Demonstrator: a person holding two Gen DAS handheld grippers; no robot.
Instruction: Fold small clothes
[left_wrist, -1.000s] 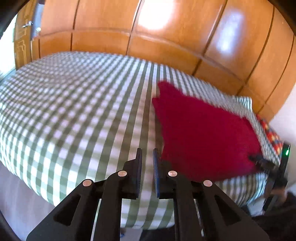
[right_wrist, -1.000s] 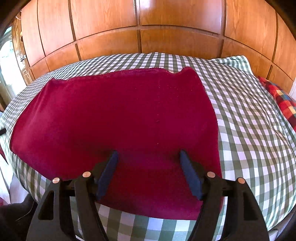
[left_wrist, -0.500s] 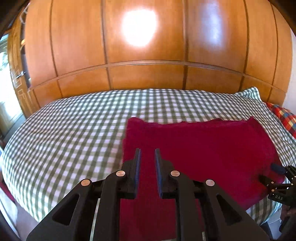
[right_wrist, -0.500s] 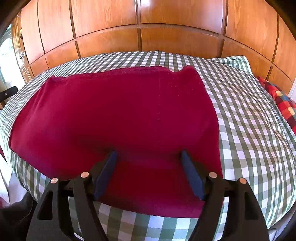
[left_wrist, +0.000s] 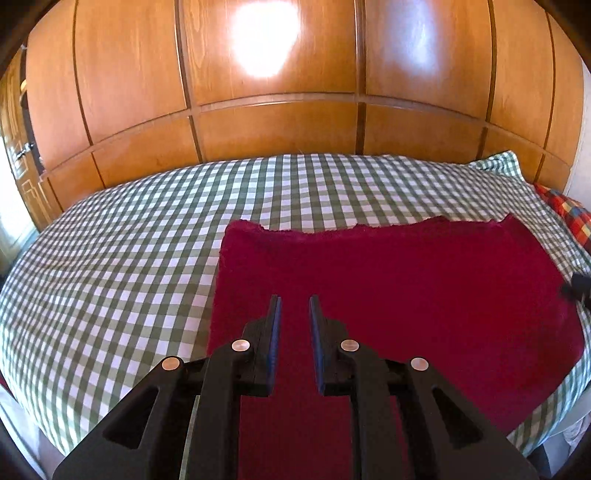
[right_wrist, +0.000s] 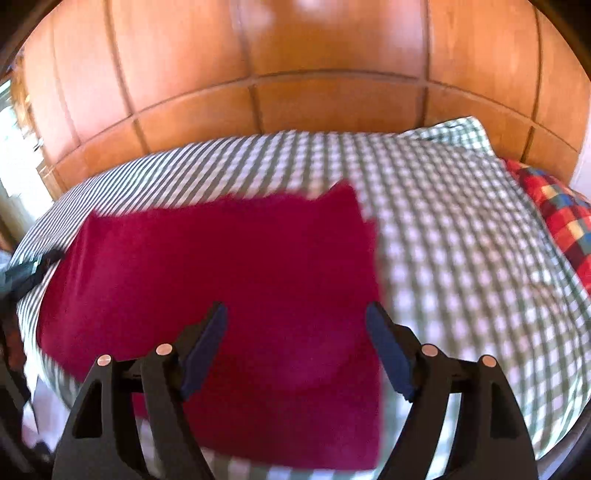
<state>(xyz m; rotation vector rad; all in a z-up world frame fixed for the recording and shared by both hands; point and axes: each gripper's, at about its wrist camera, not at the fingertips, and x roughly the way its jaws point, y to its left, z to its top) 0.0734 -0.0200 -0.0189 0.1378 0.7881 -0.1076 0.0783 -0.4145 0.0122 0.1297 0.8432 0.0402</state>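
A dark red cloth (left_wrist: 388, 295) lies flat on the green-and-white checked bed (left_wrist: 129, 258). My left gripper (left_wrist: 294, 301) hovers over the cloth's near left part, its jaws a narrow gap apart with nothing between them. In the right wrist view the same red cloth (right_wrist: 221, 266) lies spread out, blurred by motion. My right gripper (right_wrist: 297, 314) is wide open and empty above the cloth's near right part. The right gripper's tip shows at the right edge of the left wrist view (left_wrist: 580, 286); the left gripper shows at the left edge of the right wrist view (right_wrist: 33, 267).
A wooden panelled wall (left_wrist: 280, 110) stands behind the bed. A red patchwork pillow (right_wrist: 557, 206) lies at the bed's right end, with a checked pillow (right_wrist: 454, 133) beside it. The bed's near edge (left_wrist: 44, 424) drops to the floor.
My left gripper has swung right from the bare sheet to over the cloth, and its jaws have parted slightly. My right gripper has shifted right and pulled back; its view is now blurred.
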